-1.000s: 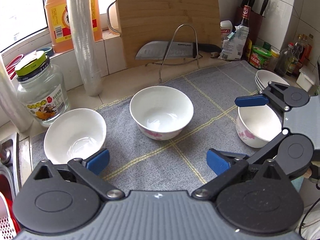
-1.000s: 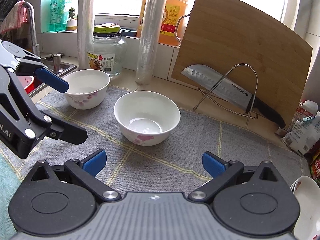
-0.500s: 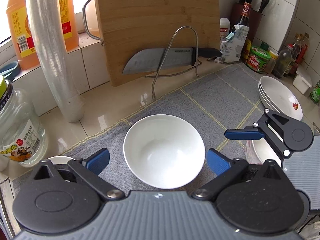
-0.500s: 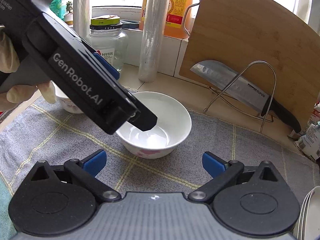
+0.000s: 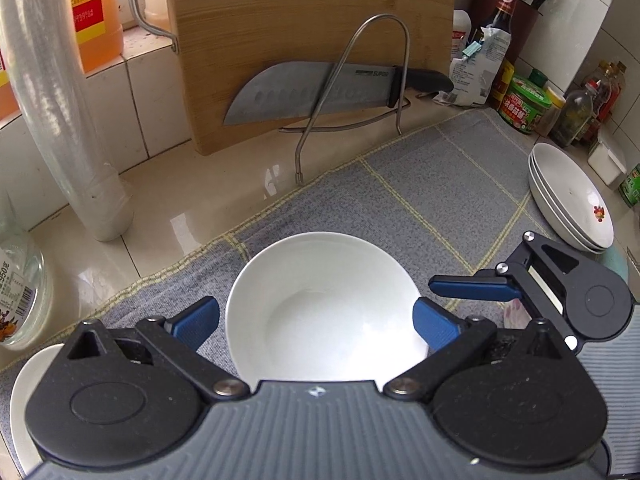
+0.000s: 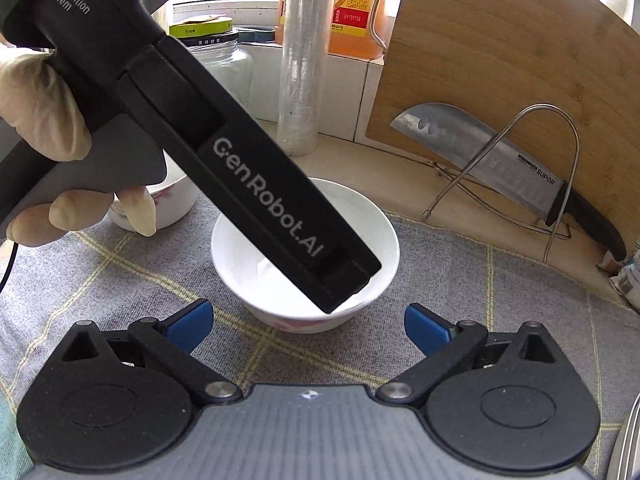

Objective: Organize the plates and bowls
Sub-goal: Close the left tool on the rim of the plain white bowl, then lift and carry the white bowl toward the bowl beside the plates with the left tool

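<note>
A white bowl [image 5: 320,304] with a pink flower print sits on the grey checked mat [image 5: 420,184]. My left gripper [image 5: 316,322] is open, its blue pads on either side of the bowl's rim. In the right wrist view the left gripper's black body [image 6: 256,184] reaches over this bowl [image 6: 372,240]. My right gripper [image 6: 308,324] is open and empty, just in front of the bowl; it also shows in the left wrist view [image 5: 520,296]. A second bowl [image 6: 168,204] stands to the left, behind the gloved hand. Stacked white plates [image 5: 568,196] lie at the right.
A bamboo cutting board [image 5: 304,40] and a cleaver [image 5: 312,92] in a wire rack stand at the back. A plastic-wrap roll [image 5: 60,120], an oil jug [image 5: 96,12] and a glass jar [image 5: 20,288] are to the left. Sauce bottles and jars [image 5: 524,104] crowd the far right corner.
My left gripper has moved forward and down over the middle bowl, so its pads now flank the rim. The right gripper stays close in front of the bowl.
</note>
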Tool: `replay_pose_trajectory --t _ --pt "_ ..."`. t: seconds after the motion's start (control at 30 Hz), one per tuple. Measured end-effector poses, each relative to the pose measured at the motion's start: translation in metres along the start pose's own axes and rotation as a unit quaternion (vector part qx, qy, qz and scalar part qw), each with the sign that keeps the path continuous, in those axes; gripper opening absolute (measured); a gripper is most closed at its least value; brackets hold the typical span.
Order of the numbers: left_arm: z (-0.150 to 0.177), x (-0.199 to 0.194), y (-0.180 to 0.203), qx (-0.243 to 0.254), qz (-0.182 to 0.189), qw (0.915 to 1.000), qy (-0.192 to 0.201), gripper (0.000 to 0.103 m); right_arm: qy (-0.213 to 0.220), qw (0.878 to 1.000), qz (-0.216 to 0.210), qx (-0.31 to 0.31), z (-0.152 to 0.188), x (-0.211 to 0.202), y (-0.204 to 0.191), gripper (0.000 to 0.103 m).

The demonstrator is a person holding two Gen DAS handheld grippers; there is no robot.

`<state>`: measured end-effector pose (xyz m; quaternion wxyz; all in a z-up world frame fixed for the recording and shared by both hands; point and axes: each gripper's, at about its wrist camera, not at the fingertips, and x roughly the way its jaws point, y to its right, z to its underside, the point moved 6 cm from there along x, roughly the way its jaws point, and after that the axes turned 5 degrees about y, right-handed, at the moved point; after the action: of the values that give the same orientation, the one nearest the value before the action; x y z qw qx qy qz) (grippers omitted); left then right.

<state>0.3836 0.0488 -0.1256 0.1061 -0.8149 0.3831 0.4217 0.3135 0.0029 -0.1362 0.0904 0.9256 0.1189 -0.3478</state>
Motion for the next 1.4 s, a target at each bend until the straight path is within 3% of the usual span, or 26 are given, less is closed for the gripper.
replay_pose_trajectory --t 0.6,0.9,1.4 --pt "-0.001 0.010 -0.003 0.025 0.037 0.9973 -0.057 0.099 -0.001 1.000 -0.007 -0.003 -0.005 0.012 -0.003 0.091" --pt "-0.004 0.011 0.000 0.031 0.049 0.9964 -0.062 0.093 0.001 1.000 -0.007 0.008 -0.006 0.014 -0.001 0.089" --pt "-0.006 0.003 0.003 0.029 0.054 0.9964 -0.058 0.091 0.002 1.000 -0.008 0.015 -0.007 0.009 0.002 0.088"
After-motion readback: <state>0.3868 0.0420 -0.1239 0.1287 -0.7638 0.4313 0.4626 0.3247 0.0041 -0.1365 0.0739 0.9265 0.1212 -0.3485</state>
